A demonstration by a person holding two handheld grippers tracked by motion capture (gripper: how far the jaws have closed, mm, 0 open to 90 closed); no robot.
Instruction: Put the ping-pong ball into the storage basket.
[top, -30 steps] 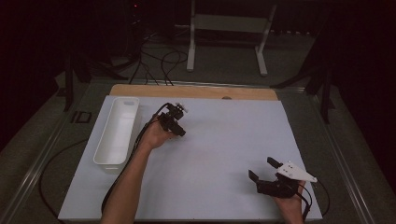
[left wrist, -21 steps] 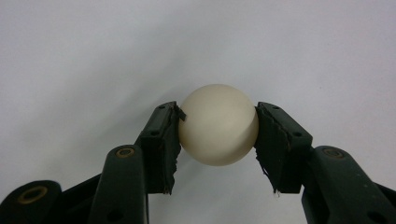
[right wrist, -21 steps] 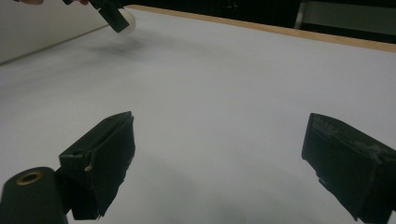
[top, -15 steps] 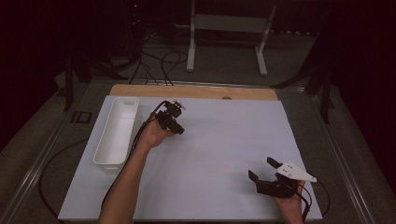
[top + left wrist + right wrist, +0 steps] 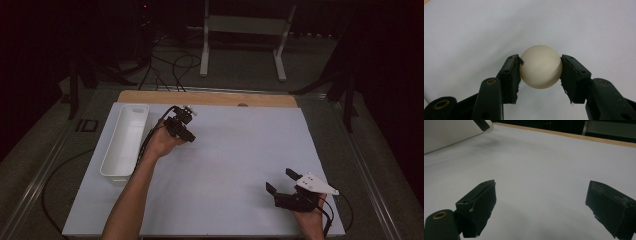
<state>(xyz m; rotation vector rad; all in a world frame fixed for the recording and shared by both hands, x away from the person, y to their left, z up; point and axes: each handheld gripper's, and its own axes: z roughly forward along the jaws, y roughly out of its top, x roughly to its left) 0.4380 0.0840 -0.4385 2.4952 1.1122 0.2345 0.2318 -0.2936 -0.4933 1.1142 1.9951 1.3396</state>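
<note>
Ball: a small, round, cream-white ball [image 5: 541,67] sits between the two black jaws of the left gripper [image 5: 540,75]. The pads [image 5: 511,77] press on it from both sides, so the ball is held tight.
Where the ball is: up off the white surface [image 5: 235,150], over its far left part, close to the white tray [image 5: 125,140].
Left gripper: in the high view the left gripper [image 5: 186,131] is in the person's left hand [image 5: 162,142]. It is clenched on the ball. It is just beside the tray's long right edge, not touching it.
Right gripper: the right gripper [image 5: 281,181] is near the right front corner of the surface, in the right hand [image 5: 310,220]. Its jaws stand wide apart, and there is nothing between them. In the right gripper view there is bare white surface [image 5: 544,170] past the two black pads [image 5: 481,202].
Tray: a long white tray lies along the left edge of the surface. Its inside looks bare.
Gap: the two grippers are well apart, one far left and one near right.
Far edge: a strip of wood [image 5: 210,98] runs along the far edge of the surface.
</note>
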